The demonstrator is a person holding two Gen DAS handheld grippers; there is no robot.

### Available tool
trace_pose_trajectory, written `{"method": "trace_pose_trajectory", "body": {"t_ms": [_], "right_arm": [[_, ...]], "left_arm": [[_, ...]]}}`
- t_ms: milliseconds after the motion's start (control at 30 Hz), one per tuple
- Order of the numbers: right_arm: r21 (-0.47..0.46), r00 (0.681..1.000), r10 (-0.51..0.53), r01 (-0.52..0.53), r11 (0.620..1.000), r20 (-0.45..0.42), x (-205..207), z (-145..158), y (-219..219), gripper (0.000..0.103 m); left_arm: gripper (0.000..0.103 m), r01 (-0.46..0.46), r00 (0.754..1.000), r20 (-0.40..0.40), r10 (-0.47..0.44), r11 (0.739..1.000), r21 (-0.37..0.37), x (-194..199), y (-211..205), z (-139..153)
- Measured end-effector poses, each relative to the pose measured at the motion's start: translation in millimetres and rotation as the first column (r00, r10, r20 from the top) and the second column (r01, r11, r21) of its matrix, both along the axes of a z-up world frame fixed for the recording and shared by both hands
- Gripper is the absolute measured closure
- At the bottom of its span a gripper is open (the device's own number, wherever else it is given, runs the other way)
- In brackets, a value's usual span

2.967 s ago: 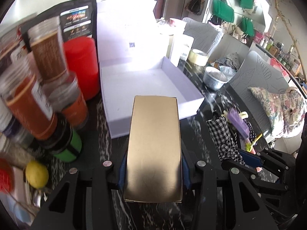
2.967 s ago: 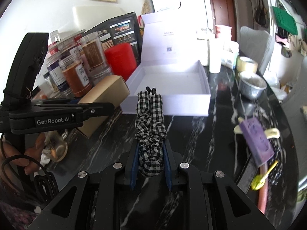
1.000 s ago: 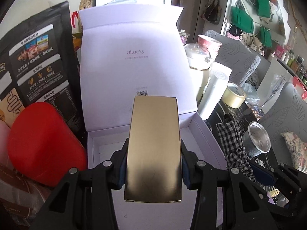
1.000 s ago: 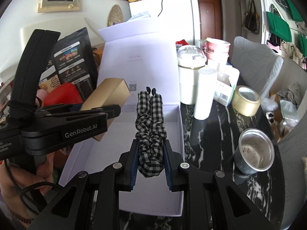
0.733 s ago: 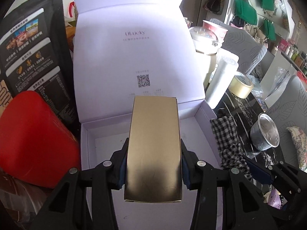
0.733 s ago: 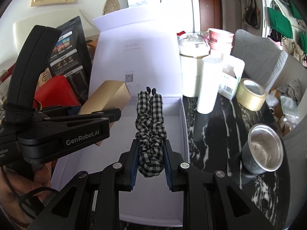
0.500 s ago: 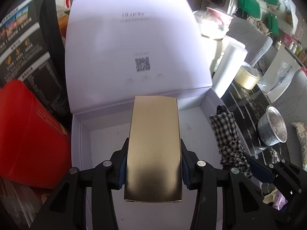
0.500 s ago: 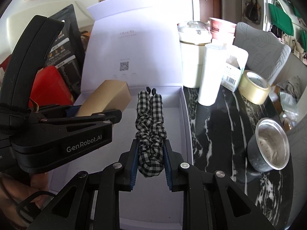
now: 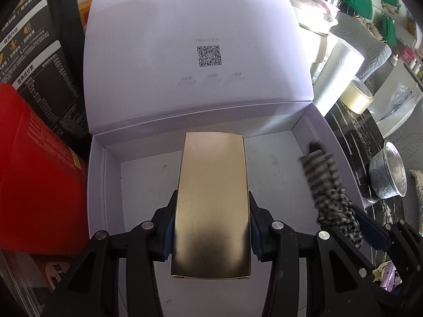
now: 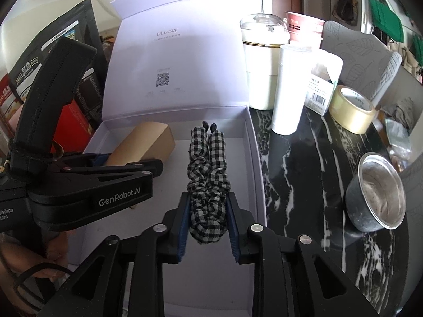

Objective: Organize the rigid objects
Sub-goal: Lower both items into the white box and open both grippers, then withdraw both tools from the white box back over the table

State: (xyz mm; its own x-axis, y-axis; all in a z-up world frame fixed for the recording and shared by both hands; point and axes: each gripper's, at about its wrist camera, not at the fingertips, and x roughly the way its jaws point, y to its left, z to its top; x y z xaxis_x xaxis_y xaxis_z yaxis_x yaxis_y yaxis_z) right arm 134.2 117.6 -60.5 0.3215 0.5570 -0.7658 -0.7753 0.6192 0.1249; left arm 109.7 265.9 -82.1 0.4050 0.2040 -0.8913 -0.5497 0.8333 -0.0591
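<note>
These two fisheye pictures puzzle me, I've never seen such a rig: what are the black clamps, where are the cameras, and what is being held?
No robot here: a person holds a two-finger clamp tool in each hand, with a camera on each looking along its fingers. In the left camera's picture, the left gripper clamps a gold box over the open white box. In the right camera's picture, the right gripper clamps a checked scrunchie, also over the white box. Beside it on the black marble table stand a tape roll and a metal bowl.

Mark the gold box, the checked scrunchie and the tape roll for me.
gold box [image 9: 211,200], left wrist view, middle of its top face.
checked scrunchie [image 10: 207,182], right wrist view, its bunched middle.
tape roll [image 10: 350,115], right wrist view, its outer side.
</note>
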Motion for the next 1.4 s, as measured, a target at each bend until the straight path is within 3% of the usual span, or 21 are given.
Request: {"method": "trace_pose_trajectory", "body": {"t_ms": [200,300,333,933,1400], "right_arm": [[0.002,1.0,-0.016,0.016,1.0,0.006,1.2,3.9,-2.7,0.059],[-0.002,1.0,-0.022,0.023,1.0,0.009,0.6,5.6,-5.0,0.059],[-0.004,1.0,-0.026,0.026,1.0,0.009,0.3,6.2,-5.9,0.059],[0.021,0.996,-0.078,0.077,0.997,0.036,-9.7,36.7,-27.7,0.059],[0.043,0.984,-0.151,0.147,0.988,0.098,-20.2,66.7,-65.3,0.059]], "left_arm": [[0.054,-0.006,1.0,-0.015,0.007,1.0,0.014,6.7,-0.9,1.7],[0.031,-0.005,1.0,-0.003,0.005,0.999,0.043,7.4,-5.4,9.1],[0.028,-0.007,1.0,0.002,0.007,0.998,0.063,7.0,-7.0,13.4],[0.028,0.027,0.996,0.081,-0.036,0.994,0.109,-16.4,-30.0,57.8],[0.028,0.134,0.98,0.131,-0.15,0.983,0.127,-21.1,-67.8,83.5]]}}
